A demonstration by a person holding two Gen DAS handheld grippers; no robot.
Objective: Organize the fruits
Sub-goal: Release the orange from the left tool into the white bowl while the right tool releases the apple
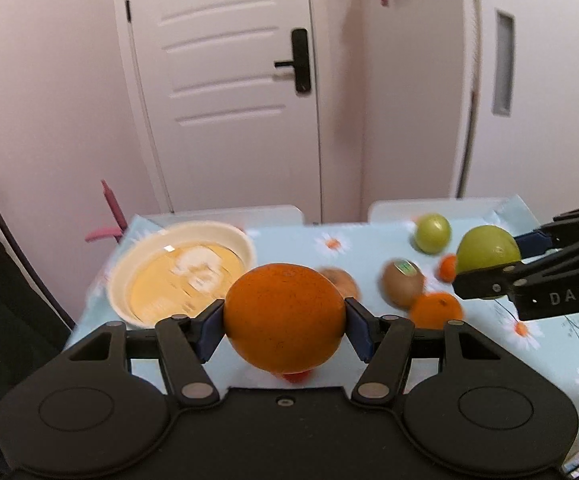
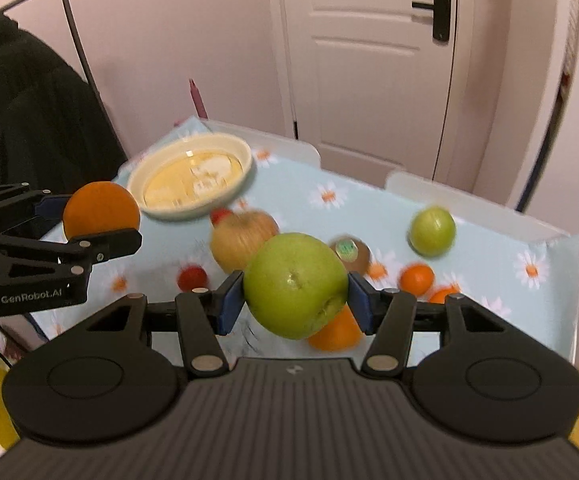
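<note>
My left gripper point(image 1: 284, 326) is shut on a large orange point(image 1: 283, 316), held above the table; the same orange point(image 2: 100, 210) shows in the right wrist view, close to the bowl's near rim. My right gripper point(image 2: 295, 300) is shut on a green apple point(image 2: 294, 284), which also appears as the green apple point(image 1: 487, 250) at the right of the left wrist view. A cream bowl point(image 1: 123, 276) with a yellow inside stands at the table's far left, seen again as the bowl point(image 2: 241, 148). Loose fruit lies between the two grippers.
On the daisy tablecloth point(image 2: 321, 184) lie a second green apple point(image 2: 432, 231), a kiwi with a sticker point(image 2: 363, 258), a tan apple point(image 2: 245, 236), small oranges point(image 2: 416, 279) and red fruit point(image 2: 192, 278). A dark coat on a rack point(image 2: 25, 96) hangs at the left. A door point(image 1: 229, 80) stands behind.
</note>
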